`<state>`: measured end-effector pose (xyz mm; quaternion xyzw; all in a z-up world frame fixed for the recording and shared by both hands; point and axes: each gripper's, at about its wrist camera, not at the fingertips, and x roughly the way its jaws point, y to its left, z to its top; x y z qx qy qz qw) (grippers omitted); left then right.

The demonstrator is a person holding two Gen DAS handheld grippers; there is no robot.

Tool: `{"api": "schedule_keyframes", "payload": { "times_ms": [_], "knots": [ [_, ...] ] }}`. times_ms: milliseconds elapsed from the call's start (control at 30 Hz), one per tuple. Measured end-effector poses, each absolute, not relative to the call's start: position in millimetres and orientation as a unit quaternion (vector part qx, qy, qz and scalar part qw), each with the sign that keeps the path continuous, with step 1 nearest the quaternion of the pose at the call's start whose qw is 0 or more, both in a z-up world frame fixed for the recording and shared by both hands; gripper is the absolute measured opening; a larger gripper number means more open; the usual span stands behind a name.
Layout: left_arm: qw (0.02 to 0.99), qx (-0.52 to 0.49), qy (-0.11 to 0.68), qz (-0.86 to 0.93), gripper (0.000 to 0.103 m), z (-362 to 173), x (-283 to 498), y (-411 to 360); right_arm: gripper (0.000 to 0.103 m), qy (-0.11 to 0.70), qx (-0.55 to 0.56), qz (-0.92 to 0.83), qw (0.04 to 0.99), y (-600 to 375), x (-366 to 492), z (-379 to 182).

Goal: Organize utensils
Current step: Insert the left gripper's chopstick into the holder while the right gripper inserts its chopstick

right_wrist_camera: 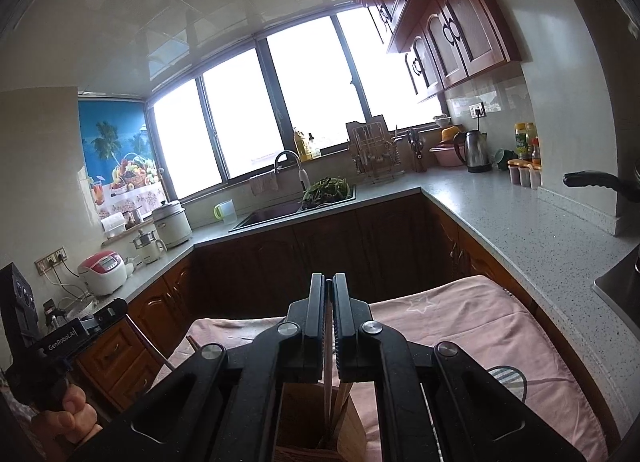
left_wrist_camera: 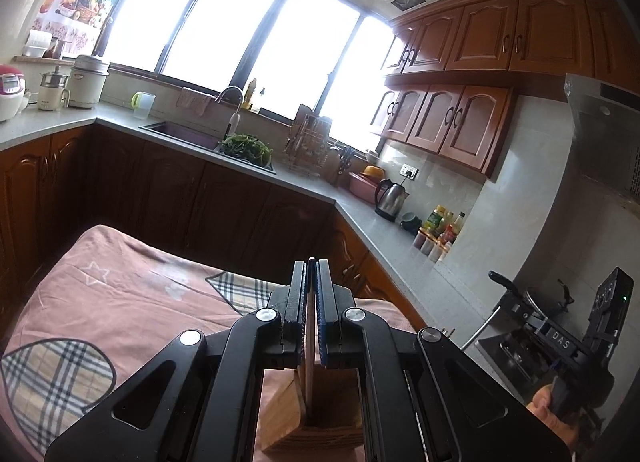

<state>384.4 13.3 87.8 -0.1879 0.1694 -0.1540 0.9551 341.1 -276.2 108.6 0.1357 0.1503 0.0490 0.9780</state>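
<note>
While each hand-held gripper pinches a thin stick, left [left_wrist_camera: 311, 302] and right [right_wrist_camera: 329, 318], both sticks hang over the wooden box [right_wrist_camera: 316, 422] on the pink cloth [left_wrist_camera: 120, 294] (worktop covered). Keep them straight, lower slowly, then let go.

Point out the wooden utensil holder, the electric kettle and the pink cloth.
wooden utensil holder [right_wrist_camera: 352, 426], right wrist view, its light side wall.
electric kettle [right_wrist_camera: 475, 149], right wrist view, its steel body.
pink cloth [left_wrist_camera: 132, 294], left wrist view, a bare patch.
</note>
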Motion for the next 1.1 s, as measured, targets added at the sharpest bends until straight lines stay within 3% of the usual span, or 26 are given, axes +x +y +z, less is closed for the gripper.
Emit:
{"api": "schedule_keyframes", "payload": {
  "times_ms": [467,1100],
  "knots": [
    [0.952,-0.174,0.203,-0.151,0.004,56.4,402.9,-7.0,0.004,0.205,0.160,0.052,0.964,-274.9,366.1,64.0],
    [0.951,-0.148,0.226,-0.149,0.004,44.0,413.3,-23.3,0.004,0.210,0.166,0.050,0.962,-273.7,368.6,59.7]
  ]
}}
